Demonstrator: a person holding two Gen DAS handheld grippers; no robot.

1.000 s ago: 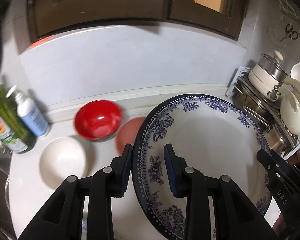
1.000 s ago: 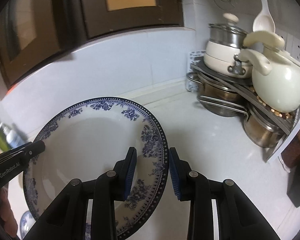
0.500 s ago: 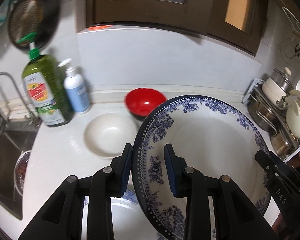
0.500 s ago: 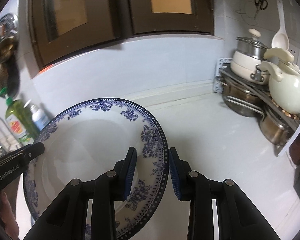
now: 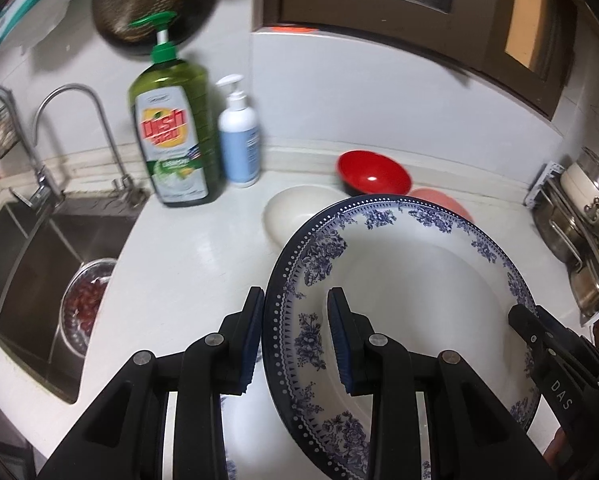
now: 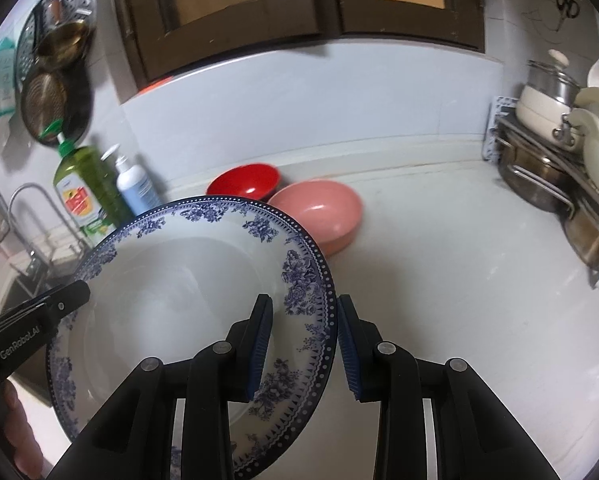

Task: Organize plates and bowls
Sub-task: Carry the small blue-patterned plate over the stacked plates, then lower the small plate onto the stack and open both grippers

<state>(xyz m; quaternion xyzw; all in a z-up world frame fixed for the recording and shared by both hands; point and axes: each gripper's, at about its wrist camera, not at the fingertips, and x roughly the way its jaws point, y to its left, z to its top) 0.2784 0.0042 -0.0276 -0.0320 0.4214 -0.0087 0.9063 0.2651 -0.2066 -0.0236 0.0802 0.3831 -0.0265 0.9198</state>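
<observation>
Gripping opposite rims, the left gripper (image 5: 295, 340) and right gripper (image 6: 303, 344) hold the blue-and-white plate (image 5: 411, 292) above the counter (image 6: 439, 280), both pinched narrowly on it, while red bowl (image 6: 245, 184), pink bowl (image 6: 319, 208) and cream bowl (image 5: 295, 210) sit unstacked toward twelve o'clock.

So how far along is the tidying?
Nothing looks stacked yet. In hand: the blue-and-white plate, gripped on opposite rims by the left gripper and right gripper. Left: the red bowl, pink bowl and white bowl sit separately on the counter.
</observation>
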